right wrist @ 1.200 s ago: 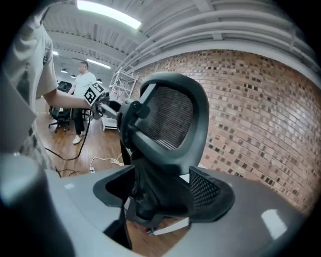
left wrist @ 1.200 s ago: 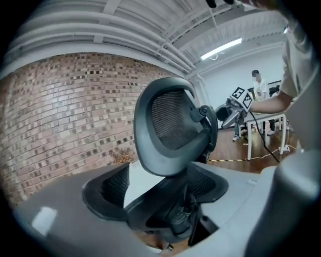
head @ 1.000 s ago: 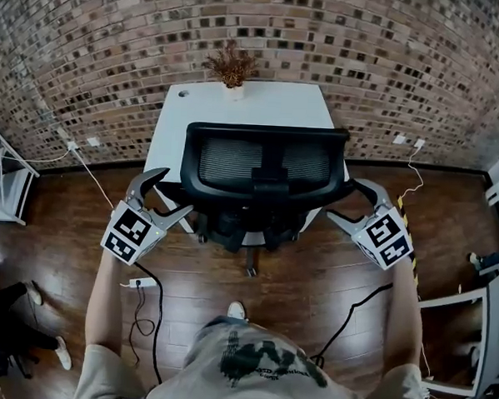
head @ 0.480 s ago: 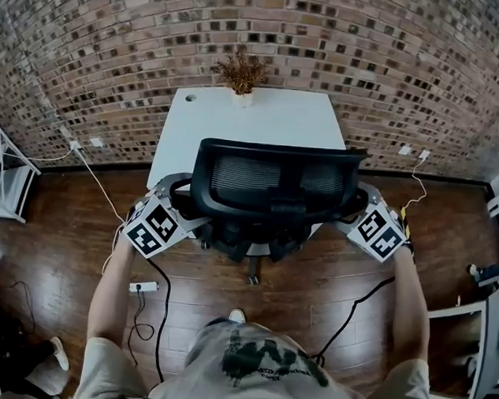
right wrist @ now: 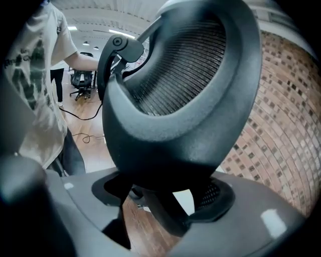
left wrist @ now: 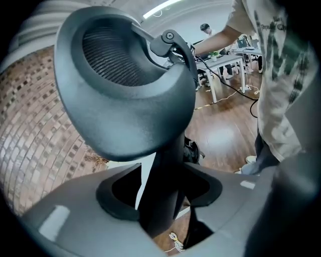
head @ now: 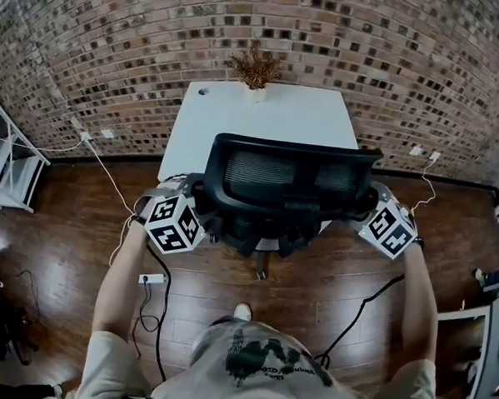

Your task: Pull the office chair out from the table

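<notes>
Seen from above, a black office chair (head: 264,233) stands on a wooden floor (head: 64,243). It is pushed in against a white surface (head: 237,119) that sits by a brick wall (head: 116,46), with a small potted plant (head: 255,70) at its far edge. The left hand-held gripper (left wrist: 161,193) is at the left side of the chair's mesh backrest (head: 259,170), its jaws closing round a dark upright strut of the frame (a sliver of white shows between one jaw and the strut). The right hand-held gripper (right wrist: 165,193) is clamped on the backrest's right rim.
</notes>
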Demonstrator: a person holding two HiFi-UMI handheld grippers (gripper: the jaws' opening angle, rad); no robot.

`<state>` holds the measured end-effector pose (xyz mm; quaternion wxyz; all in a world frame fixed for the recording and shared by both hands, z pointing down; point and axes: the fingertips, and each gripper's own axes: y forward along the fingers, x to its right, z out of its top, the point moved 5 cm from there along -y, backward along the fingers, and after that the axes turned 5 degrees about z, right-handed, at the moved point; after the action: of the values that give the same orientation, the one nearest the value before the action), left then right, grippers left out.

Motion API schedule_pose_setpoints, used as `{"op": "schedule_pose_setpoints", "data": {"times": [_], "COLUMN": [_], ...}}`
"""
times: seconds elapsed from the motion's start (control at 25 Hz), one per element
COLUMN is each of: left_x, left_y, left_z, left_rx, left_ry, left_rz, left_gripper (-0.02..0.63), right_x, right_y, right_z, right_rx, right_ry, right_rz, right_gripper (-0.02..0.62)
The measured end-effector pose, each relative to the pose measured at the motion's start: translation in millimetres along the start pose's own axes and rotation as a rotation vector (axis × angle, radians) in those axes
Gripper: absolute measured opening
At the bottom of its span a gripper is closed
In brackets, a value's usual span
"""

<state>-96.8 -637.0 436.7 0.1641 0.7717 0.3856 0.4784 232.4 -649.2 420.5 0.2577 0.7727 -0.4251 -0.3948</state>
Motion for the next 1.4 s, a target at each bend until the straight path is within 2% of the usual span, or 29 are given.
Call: {"op": "schedule_pose_setpoints", "data": {"times": [0.24, 0.56, 1.0, 1.4], "left_x": [5, 26, 66, 119], "left_y": [-7, -24, -66, -111], "left_z": [1, 9, 4, 11], "left_rx": [-0.008, 0.002, -0.048, -0.062], "left_ry": [-0.007, -0.010, -0.054, -0.067], "left_rz": [0.001, 0.039, -0.011, 0.007], "left_gripper": [0.255, 0.256, 0.273, 0.284], "right_x": [-8, -25, -93, -154], "right_y": [-5, -21, -53, -86], "right_z": [0, -5, -1, -5], "right_rx": [-0.003, -0.036, -0.010, -0.004], "right_ry": [-0.016, -0.026, -0.068, -0.075], "right_rz": [-0.010, -0.001, -0.020, -0.017], "right_gripper": [0.333, 0.295, 0.273, 0.273]}}
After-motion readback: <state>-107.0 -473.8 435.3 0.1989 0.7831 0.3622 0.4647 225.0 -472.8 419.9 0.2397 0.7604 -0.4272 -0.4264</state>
